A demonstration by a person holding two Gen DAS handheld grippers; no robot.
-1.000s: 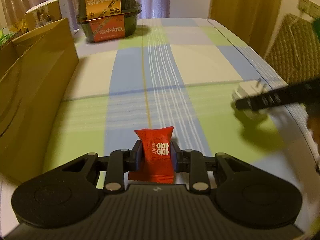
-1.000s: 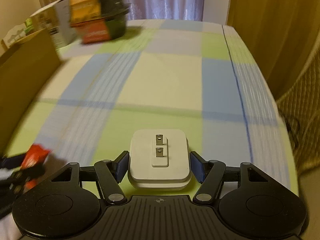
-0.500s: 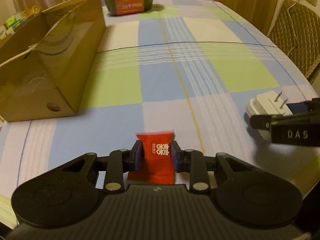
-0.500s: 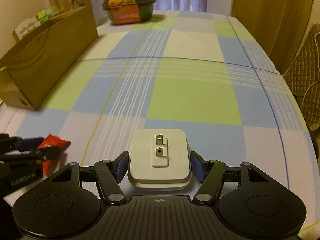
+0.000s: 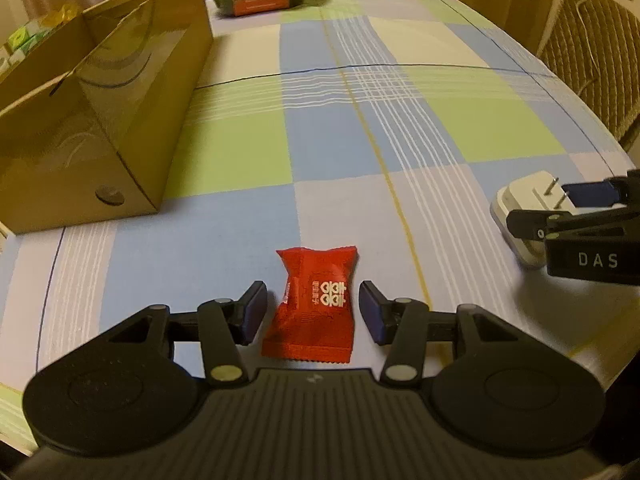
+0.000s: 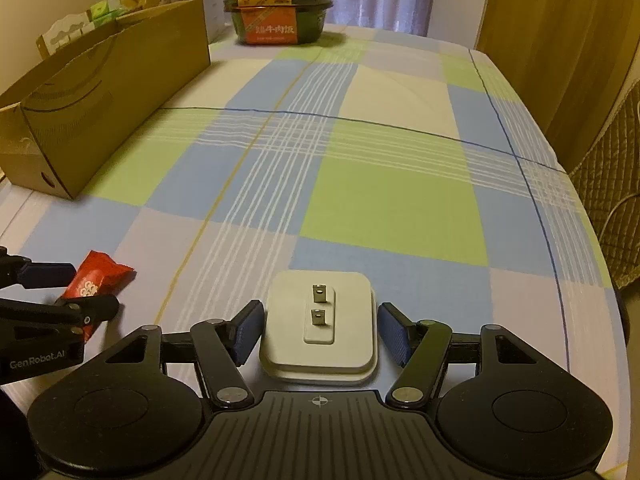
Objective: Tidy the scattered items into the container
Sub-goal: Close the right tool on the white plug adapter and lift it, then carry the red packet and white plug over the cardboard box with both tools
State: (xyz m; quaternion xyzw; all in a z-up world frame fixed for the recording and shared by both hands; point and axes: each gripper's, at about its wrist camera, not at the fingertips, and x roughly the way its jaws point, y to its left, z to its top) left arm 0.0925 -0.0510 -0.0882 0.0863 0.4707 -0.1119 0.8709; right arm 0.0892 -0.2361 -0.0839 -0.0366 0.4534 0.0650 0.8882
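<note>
A red candy packet (image 5: 314,304) lies flat on the checked tablecloth between the fingers of my left gripper (image 5: 312,312), which is open with gaps on both sides. A white plug adapter (image 6: 320,324), prongs up, rests on the cloth between the fingers of my right gripper (image 6: 320,332), also open and clear of it. The brown cardboard box (image 5: 100,92) stands open-topped at the left, well beyond both grippers. The right view shows the candy packet (image 6: 96,280) at lower left; the left view shows the adapter (image 5: 528,208) at right.
A black and orange meal tub (image 6: 278,4) stands at the far end of the table. Small cartons (image 6: 100,12) sit behind the box. A wicker chair (image 5: 592,52) is beyond the table's right edge (image 6: 576,216).
Both grippers have opened and let go: the candy packet and the adapter now lie on the cloth. Over the second, both views pulled back toward the table's near end.
</note>
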